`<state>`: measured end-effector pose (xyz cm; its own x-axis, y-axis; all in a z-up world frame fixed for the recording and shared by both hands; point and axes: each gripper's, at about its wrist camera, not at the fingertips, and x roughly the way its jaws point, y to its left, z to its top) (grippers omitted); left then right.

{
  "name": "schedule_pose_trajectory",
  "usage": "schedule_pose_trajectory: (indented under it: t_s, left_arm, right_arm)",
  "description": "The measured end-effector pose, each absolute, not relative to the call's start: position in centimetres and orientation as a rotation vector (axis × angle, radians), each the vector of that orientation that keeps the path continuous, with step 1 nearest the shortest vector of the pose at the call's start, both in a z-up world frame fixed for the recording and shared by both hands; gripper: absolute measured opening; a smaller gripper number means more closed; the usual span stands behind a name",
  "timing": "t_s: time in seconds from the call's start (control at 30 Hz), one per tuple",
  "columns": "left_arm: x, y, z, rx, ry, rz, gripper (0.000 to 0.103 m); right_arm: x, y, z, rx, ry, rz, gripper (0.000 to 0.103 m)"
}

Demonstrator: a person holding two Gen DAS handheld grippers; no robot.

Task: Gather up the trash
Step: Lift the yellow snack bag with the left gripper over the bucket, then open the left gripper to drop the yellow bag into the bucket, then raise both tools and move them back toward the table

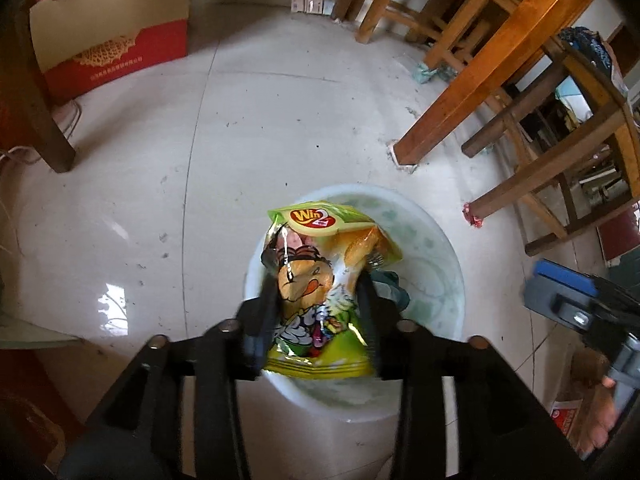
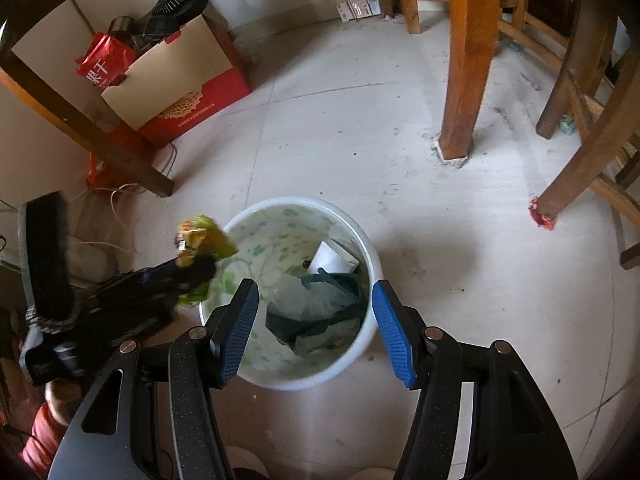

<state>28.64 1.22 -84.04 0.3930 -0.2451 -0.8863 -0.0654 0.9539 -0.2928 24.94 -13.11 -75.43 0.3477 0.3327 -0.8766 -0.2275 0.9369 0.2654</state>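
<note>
My left gripper (image 1: 318, 312) is shut on a green and yellow snack bag (image 1: 320, 276) and holds it over the white bin (image 1: 448, 256). In the right wrist view the same bag (image 2: 204, 240) hangs at the bin's left rim (image 2: 362, 236), held by the left gripper (image 2: 192, 270). My right gripper (image 2: 316, 328) is open and empty above the near side of the bin, blue pads apart. The bin holds a dark green bag (image 2: 320, 312) and a white cup (image 2: 334, 258). A red wrapper (image 2: 542, 216) lies on the floor by a wooden leg; it also shows in the left wrist view (image 1: 473, 215).
Wooden table legs (image 2: 466, 60) and chair frames (image 1: 520, 92) stand at the right. A red and cream box (image 2: 188, 92) stands at the left under a dark wooden frame (image 2: 80, 120). White cords (image 2: 116, 200) lie on the pale tiled floor (image 2: 340, 120).
</note>
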Motion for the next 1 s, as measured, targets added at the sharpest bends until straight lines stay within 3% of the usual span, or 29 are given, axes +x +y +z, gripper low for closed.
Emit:
schedule_pose_trajectory:
  t_s: [0.03, 0.17, 0.43, 0.63, 1.0]
  left_arm:
    - [28.5, 1.1, -84.2, -0.3, 1.185, -0.115, 0.054]
    - [28.4, 0.9, -83.3, -0.276, 1.227, -0.094, 0.059]
    - [26.8, 1.0, -74.4, -0.241, 1.226, -0.073, 0.059]
    - [25.9, 0.7, -63.0, -0.183, 1.191, -0.087, 0.059]
    - [24.8, 3.1, -36.3, -0.156, 1.011, -0.032, 0.059]
  right_arm:
    - [24.7, -13.4, -75.3, 0.102, 1.162, 0.359, 0.055]
    - [24.1, -14.0, -74.1, 0.124, 1.174, 0.336, 0.055]
    - [23.3, -14.2, -66.8, 0.149, 1.197, 0.321, 0.055]
    - [23.1, -13.3, -57.2, 0.111, 1.172, 0.341, 0.055]
    - [22.0, -11.7, -34.9, 0.058, 1.022, 0.356, 0.055]
